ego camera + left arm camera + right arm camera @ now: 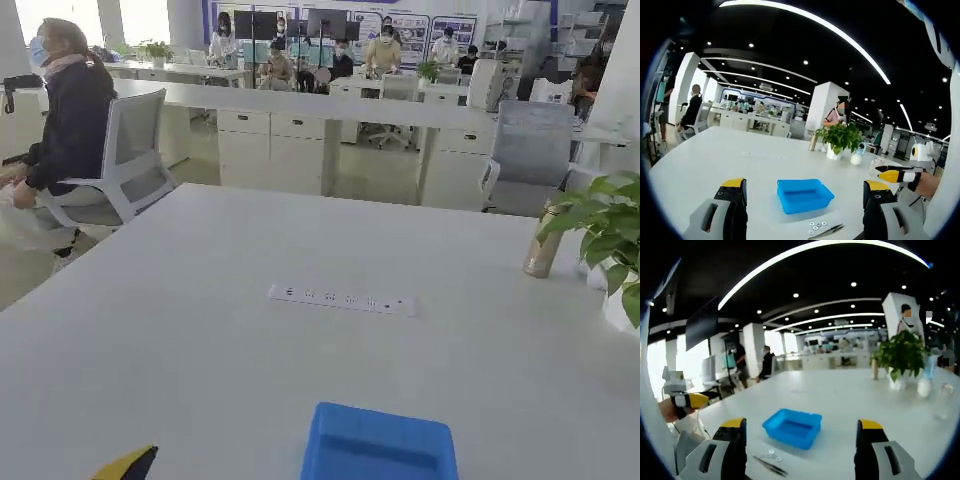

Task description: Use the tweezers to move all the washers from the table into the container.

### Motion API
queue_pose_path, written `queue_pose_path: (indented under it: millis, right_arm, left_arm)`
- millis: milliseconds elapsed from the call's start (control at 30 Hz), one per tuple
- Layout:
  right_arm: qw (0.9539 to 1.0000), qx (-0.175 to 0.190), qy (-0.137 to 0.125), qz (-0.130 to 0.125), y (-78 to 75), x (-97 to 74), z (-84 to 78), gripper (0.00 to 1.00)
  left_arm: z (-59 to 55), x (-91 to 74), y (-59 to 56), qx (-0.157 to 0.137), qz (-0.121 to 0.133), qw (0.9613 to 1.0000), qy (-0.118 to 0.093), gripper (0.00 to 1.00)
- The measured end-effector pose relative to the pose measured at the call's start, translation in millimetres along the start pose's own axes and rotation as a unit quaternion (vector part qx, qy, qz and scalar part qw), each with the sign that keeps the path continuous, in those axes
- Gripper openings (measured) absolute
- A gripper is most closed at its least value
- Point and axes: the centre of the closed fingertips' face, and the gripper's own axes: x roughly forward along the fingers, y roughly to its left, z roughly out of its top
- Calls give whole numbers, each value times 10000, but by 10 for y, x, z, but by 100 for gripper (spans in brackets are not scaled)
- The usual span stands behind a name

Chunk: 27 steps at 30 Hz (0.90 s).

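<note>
A blue rectangular container (pixel 380 445) sits on the white table (pixel 200 330) at the near edge of the head view. In the left gripper view several small washers (pixel 817 226) lie in front of the container (pixel 805 196), with metal tweezers (pixel 826 230) beside them. My left gripper (pixel 805 186) is open and holds nothing. My right gripper (pixel 800 425) is also open, facing the container (pixel 792 426), the washers (pixel 772 455) and the tweezers (pixel 770 466). A gripper's yellow and black tip (pixel 128 465) pokes in at the head view's bottom left.
A white power strip (pixel 342 299) lies mid-table. A metal bottle (pixel 545 245) and a potted plant (pixel 610 235) stand at the right. Office chairs (pixel 125 160) and seated people are beyond the far edge. A white bottle (pixel 925 385) stands by the plant.
</note>
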Motion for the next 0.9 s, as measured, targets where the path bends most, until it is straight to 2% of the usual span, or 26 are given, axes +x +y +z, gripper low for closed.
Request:
queue_pose_path:
  millis: [200,467,567,667,900]
  right_arm:
    - [9999,-43,105,26,3,18,-30,87]
    - [9999,-1,107,132,36,26,-39,85]
    - [9998,8,91,159,35,31,-29,84]
    - [9998,8,65,206,45,37,-12,83]
    - [9996,-40,95,274,68,52,-14,82]
  left_arm:
    - [-2,2,-11,57,-6,10000,14,99]
    - [28,-26,-13,161,60,9998,-43,99]
    - [31,-23,-14,69,34,10000,-13,99]
    - [49,-35,-21,75,7,10000,-36,93]
    - [68,-49,-25,130,54,9999,-67,97]
